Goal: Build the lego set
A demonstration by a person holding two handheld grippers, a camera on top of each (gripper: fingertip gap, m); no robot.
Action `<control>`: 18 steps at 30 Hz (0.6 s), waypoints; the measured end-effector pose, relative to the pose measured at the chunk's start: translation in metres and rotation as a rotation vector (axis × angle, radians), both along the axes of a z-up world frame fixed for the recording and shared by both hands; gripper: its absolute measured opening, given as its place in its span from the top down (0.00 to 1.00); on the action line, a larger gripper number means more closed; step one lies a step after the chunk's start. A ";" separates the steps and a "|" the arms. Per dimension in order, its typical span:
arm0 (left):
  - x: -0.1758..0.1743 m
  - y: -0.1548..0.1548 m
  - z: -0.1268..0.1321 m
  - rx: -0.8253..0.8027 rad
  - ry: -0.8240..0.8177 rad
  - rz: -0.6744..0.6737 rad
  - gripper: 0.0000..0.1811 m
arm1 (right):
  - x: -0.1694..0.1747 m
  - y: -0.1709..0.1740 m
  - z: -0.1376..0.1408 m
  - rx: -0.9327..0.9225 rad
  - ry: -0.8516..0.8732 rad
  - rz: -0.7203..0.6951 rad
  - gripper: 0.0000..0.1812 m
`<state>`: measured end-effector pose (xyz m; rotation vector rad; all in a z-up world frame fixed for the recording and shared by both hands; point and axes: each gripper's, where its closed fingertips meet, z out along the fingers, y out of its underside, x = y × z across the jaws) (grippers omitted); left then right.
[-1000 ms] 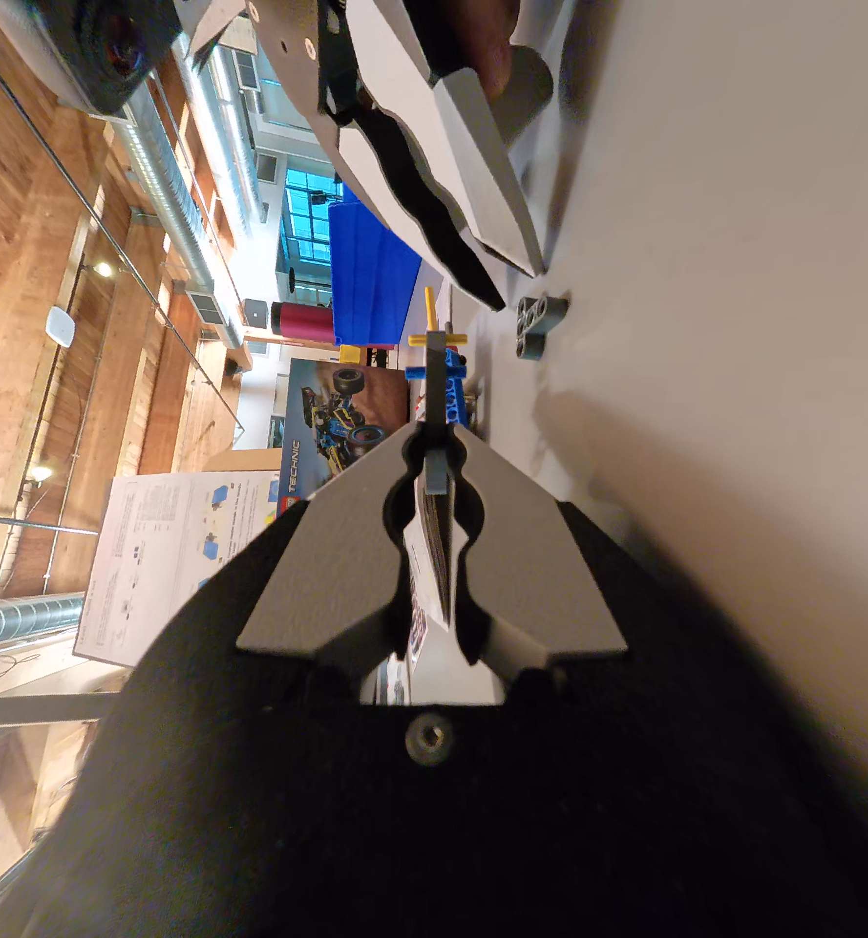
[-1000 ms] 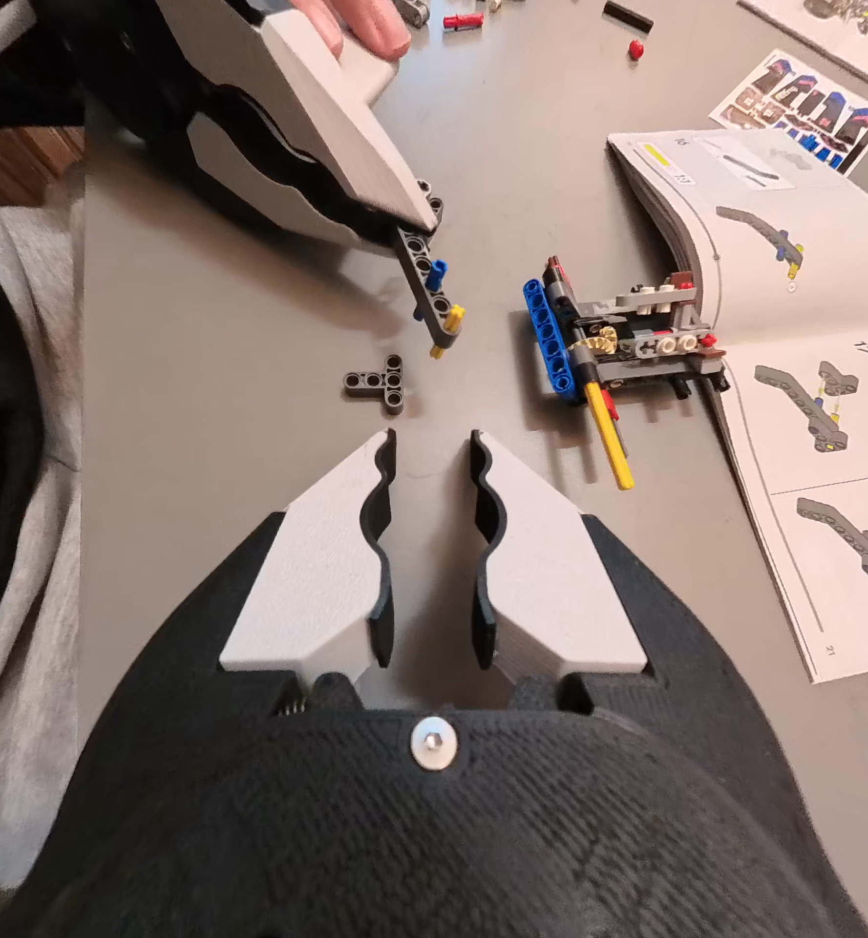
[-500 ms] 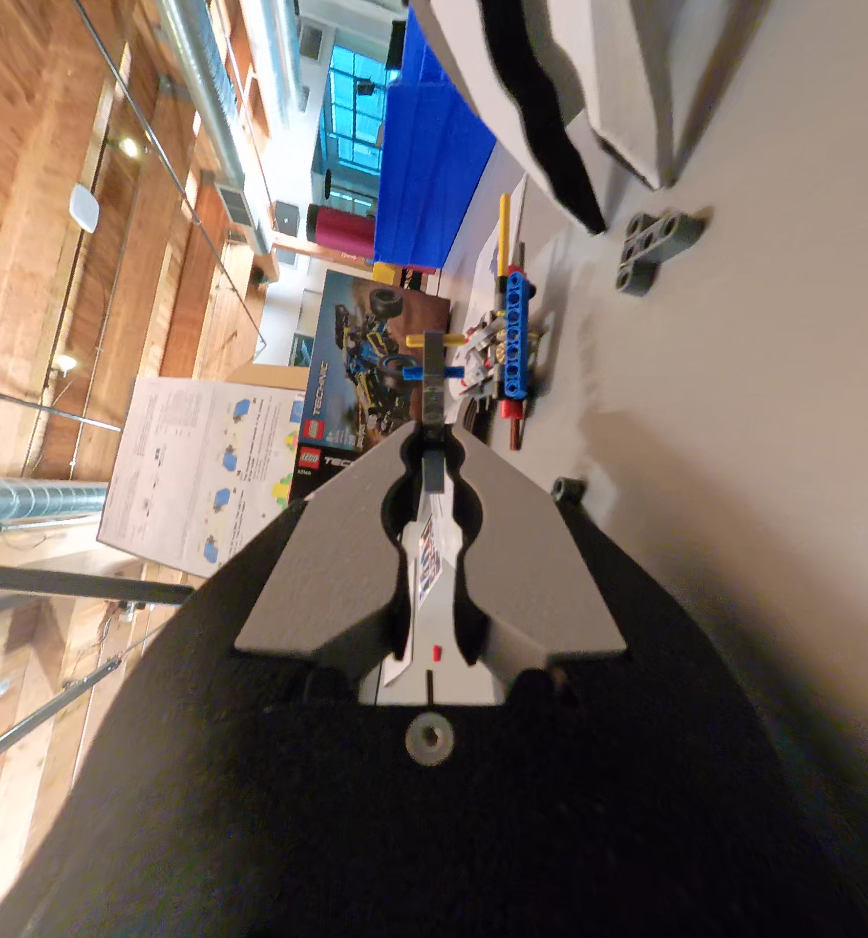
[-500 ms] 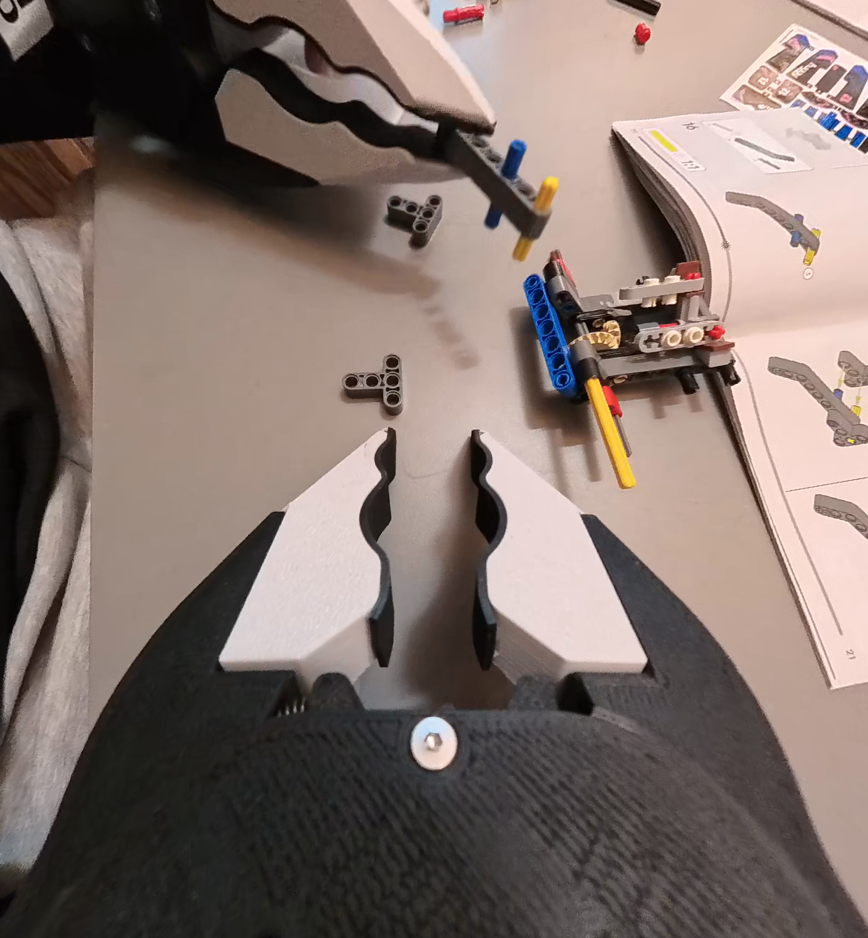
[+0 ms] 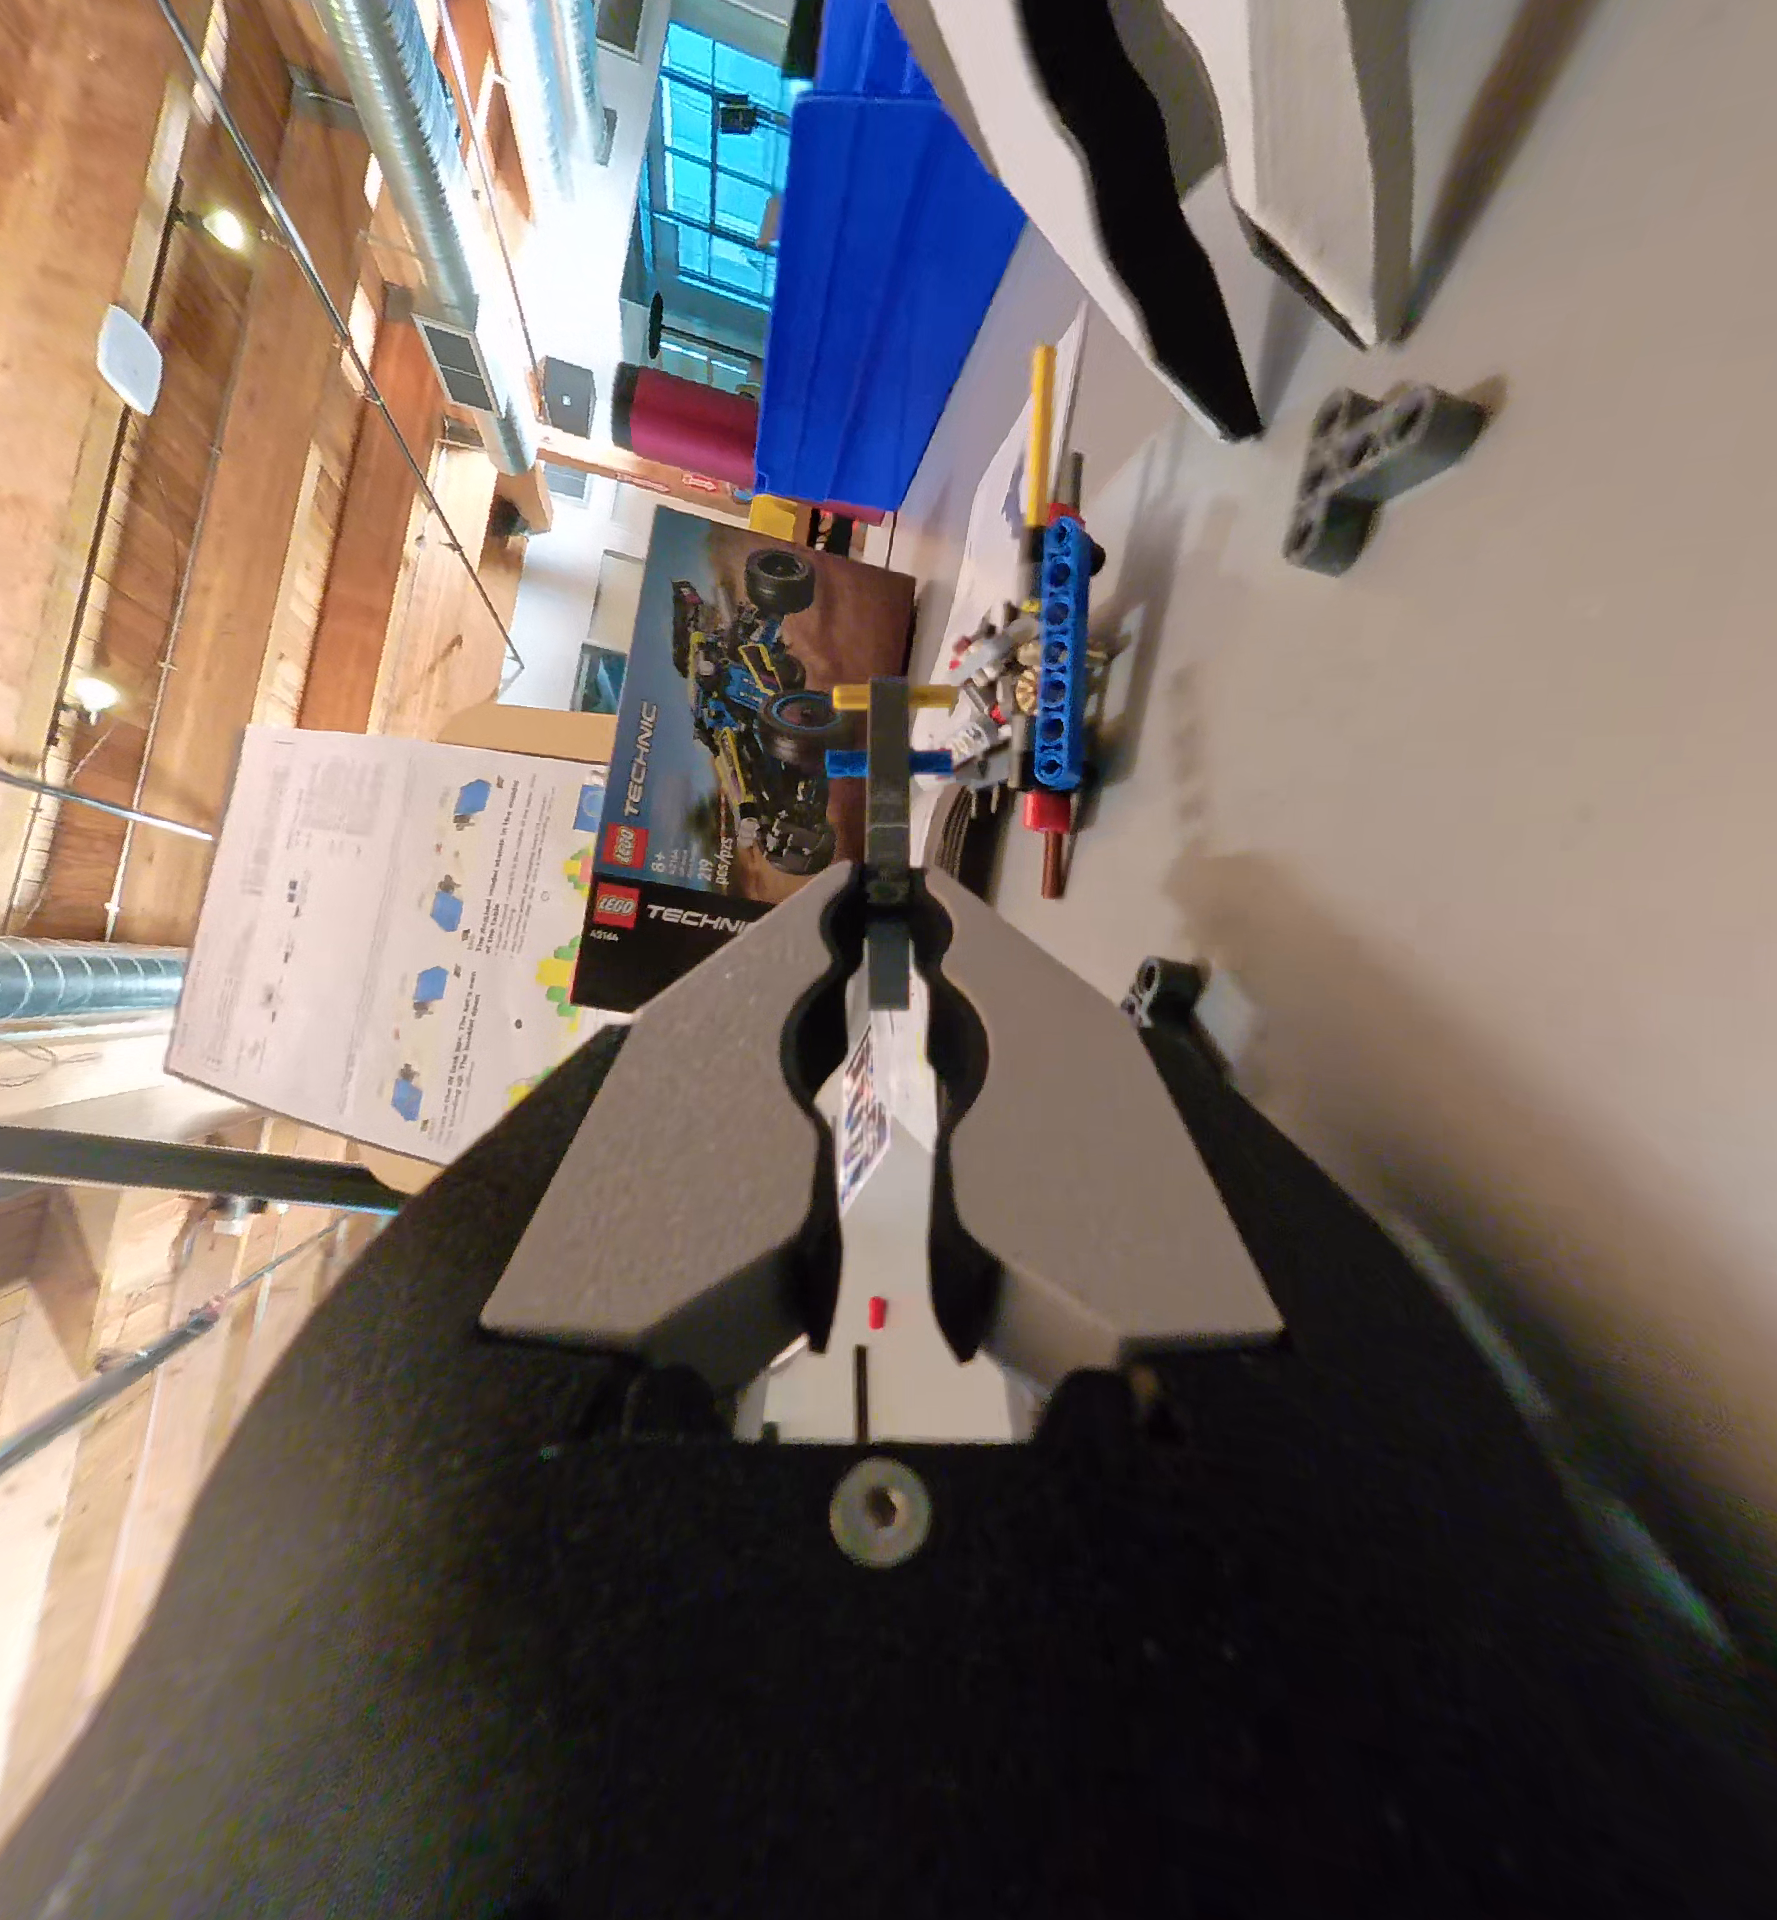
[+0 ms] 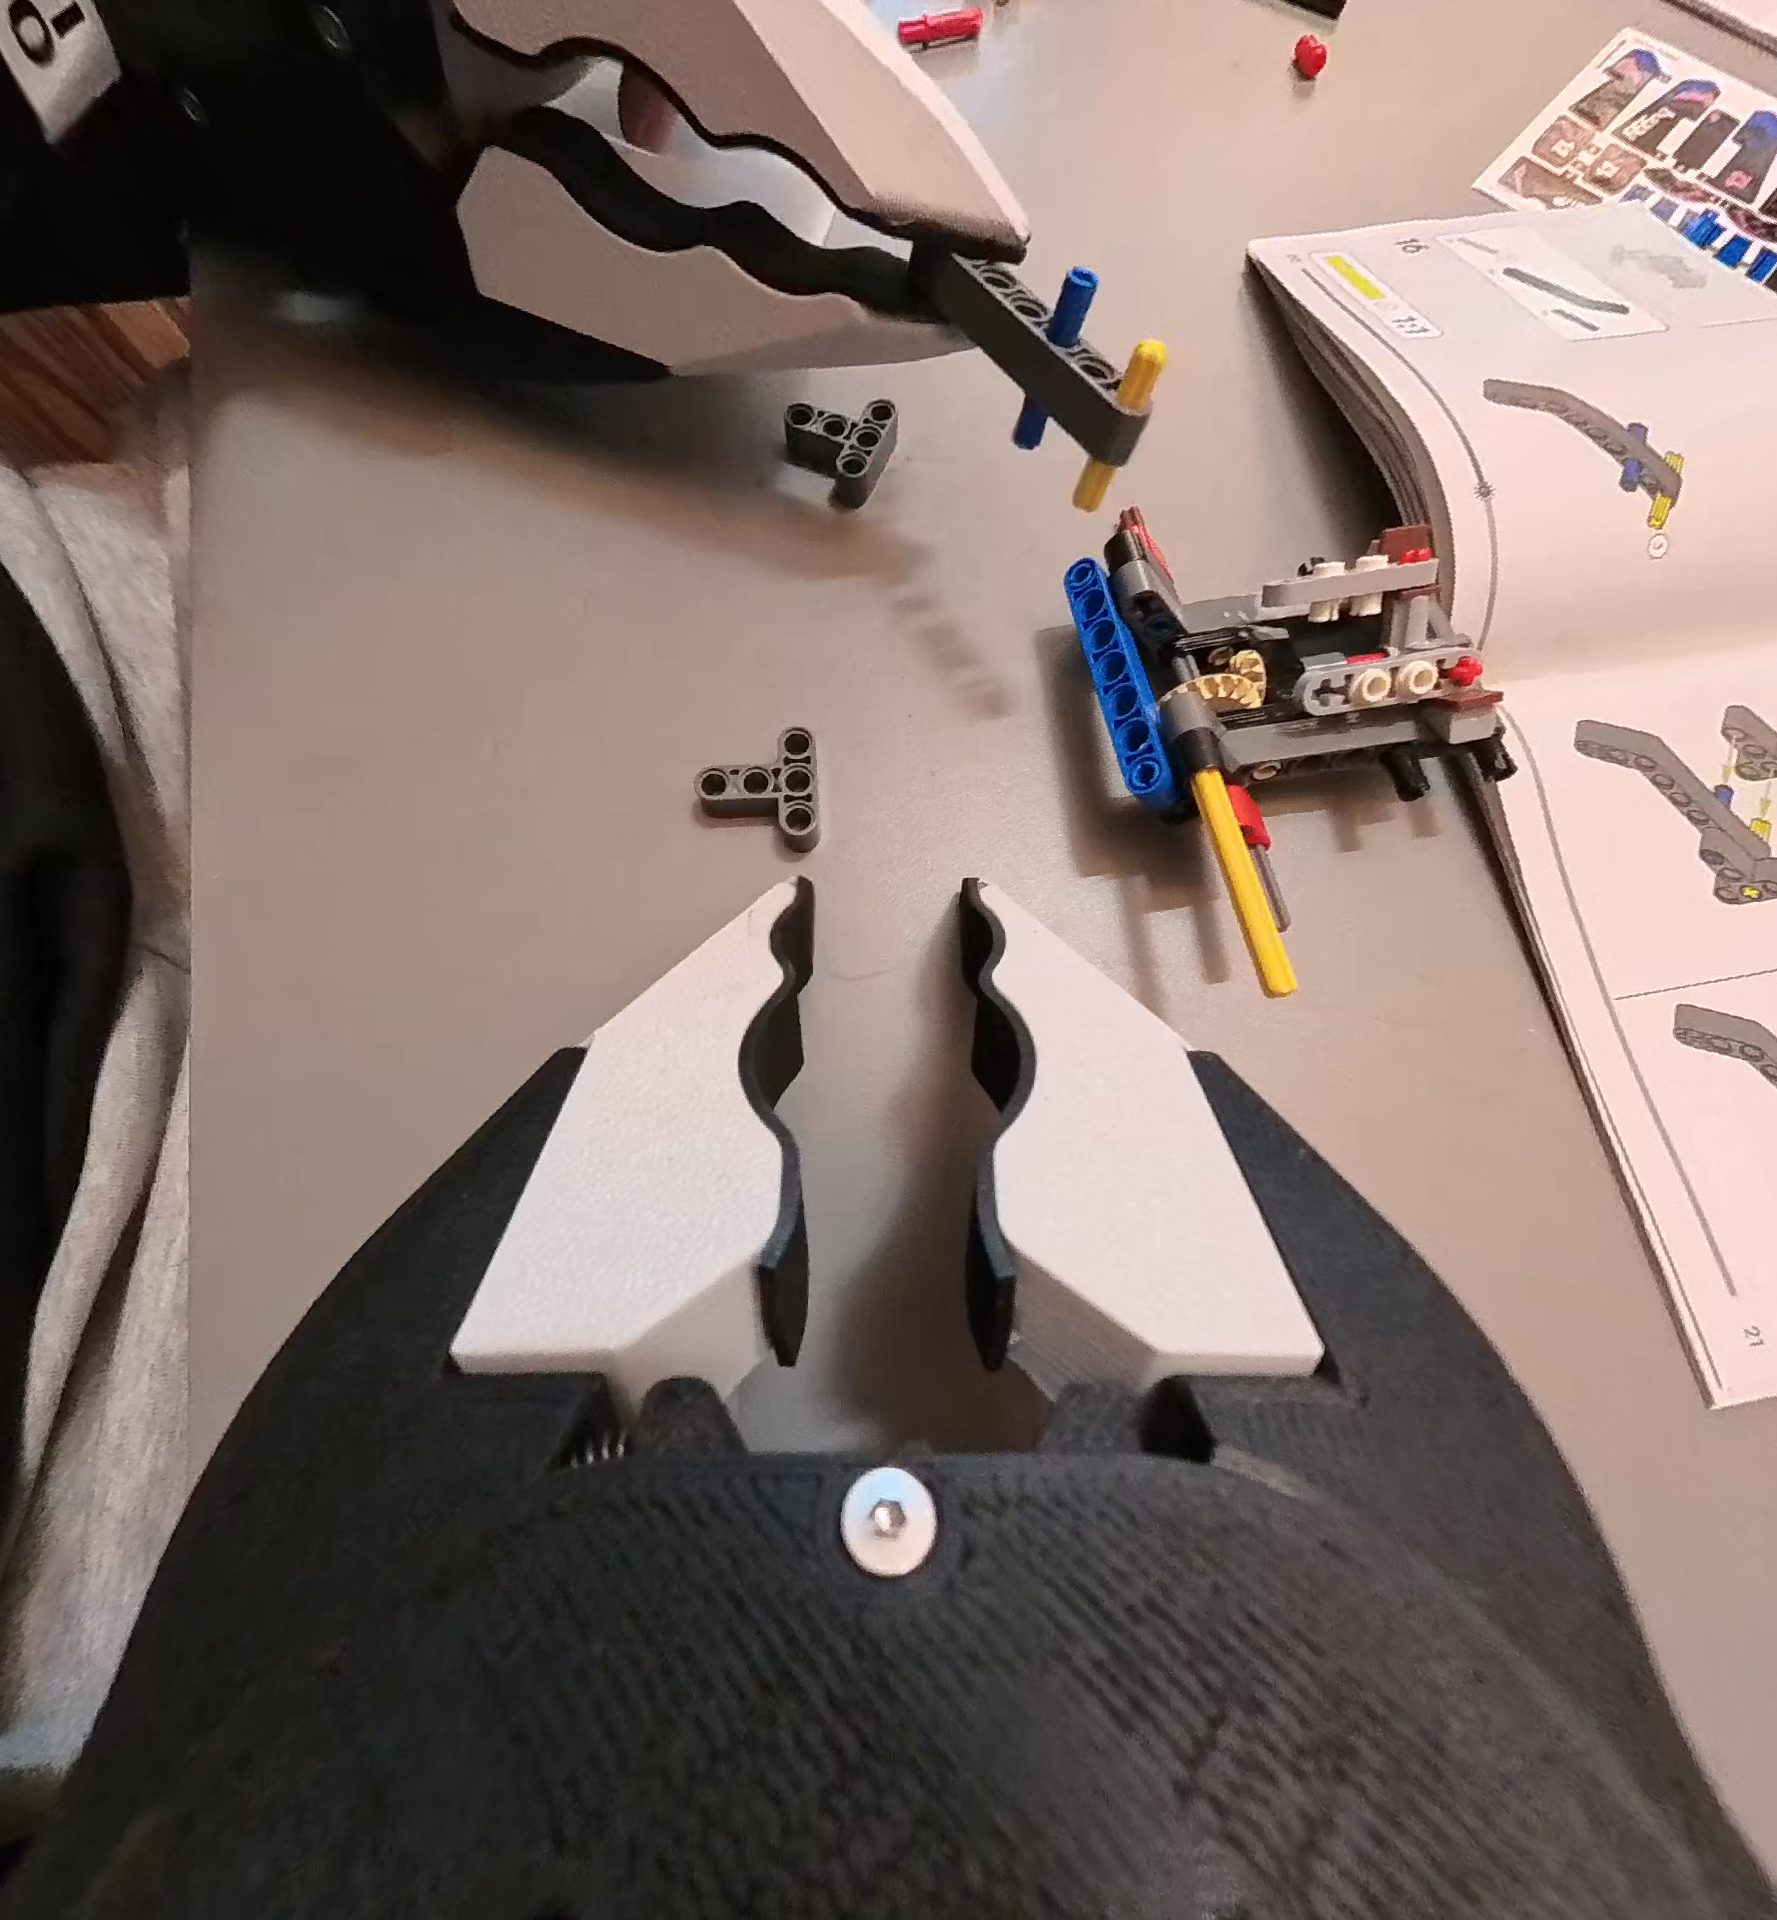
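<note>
My left gripper (image 5: 886, 883) is shut on the end of a dark grey beam (image 5: 886, 790) that carries a blue pin and a yellow pin. In the right wrist view the left gripper (image 6: 925, 260) holds this beam (image 6: 1029, 348) in the air, just above and left of the partial model (image 6: 1279, 686). The model has a blue beam (image 6: 1112, 686) and a long yellow axle (image 6: 1242, 883). My right gripper (image 6: 884, 894) is open and empty, low over the table. A grey T-shaped piece (image 6: 775, 784) lies just beyond its fingertips.
A second grey angled piece (image 6: 848, 442) lies under the left gripper. An open instruction booklet (image 6: 1590, 520) and a sticker sheet (image 6: 1694, 177) lie at the right. Small red parts (image 6: 936, 23) lie at the far edge. The set's box (image 5: 759, 748) and a blue bin (image 5: 863, 312) stand behind. There is about 10 cm between the tips of the two grippers.
My left gripper has carried the beam right and away, toward the model, and turned it flatter. This uncovered the second grey piece. My right gripper has stayed in place, open.
</note>
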<state>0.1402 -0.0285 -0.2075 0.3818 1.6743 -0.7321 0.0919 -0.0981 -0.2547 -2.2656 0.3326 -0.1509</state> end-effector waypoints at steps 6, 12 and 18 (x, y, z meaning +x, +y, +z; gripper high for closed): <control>-0.015 -0.008 0.012 -0.470 0.803 0.042 0.97 | 0.000 0.000 0.000 -0.003 -0.008 -0.003 0.86; -0.040 -0.020 0.044 -0.945 1.690 -0.129 0.97 | 0.001 0.000 0.000 -0.003 -0.008 -0.004 0.86; -0.042 -0.017 0.048 -1.149 2.020 -0.230 0.97 | 0.001 0.000 0.000 -0.004 -0.012 -0.004 0.85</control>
